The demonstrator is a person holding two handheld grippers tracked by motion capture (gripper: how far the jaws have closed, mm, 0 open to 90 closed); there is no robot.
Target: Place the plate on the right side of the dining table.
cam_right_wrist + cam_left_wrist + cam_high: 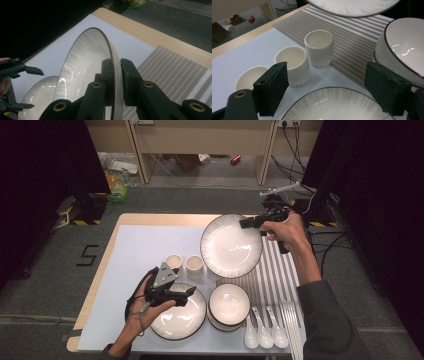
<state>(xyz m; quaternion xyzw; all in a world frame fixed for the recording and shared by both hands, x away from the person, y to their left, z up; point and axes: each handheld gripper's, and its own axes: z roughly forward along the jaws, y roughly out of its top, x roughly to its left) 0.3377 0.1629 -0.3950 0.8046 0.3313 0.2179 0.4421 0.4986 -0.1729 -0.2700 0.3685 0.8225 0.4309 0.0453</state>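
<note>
My right gripper (250,223) (117,75) is shut on the rim of a large white ribbed plate (231,245) (82,65), which is tilted and lifted over the back of the table; its edge shows at the top of the left gripper view (352,6). My left gripper (189,292) (327,92) stands open with nothing between its jaws. It hovers over the near edge of a smaller dark-rimmed plate (182,320) (337,105) at the front left. That plate (42,95) and the left gripper (27,87) also appear at the lower left of the right gripper view.
Small white cups (194,266) (319,47) stand behind the smaller plate. A dark-rimmed bowl (229,304) (404,47) sits on a saucer to its right. White spoons (262,332) and chopsticks (291,325) lie on the striped mat (277,275).
</note>
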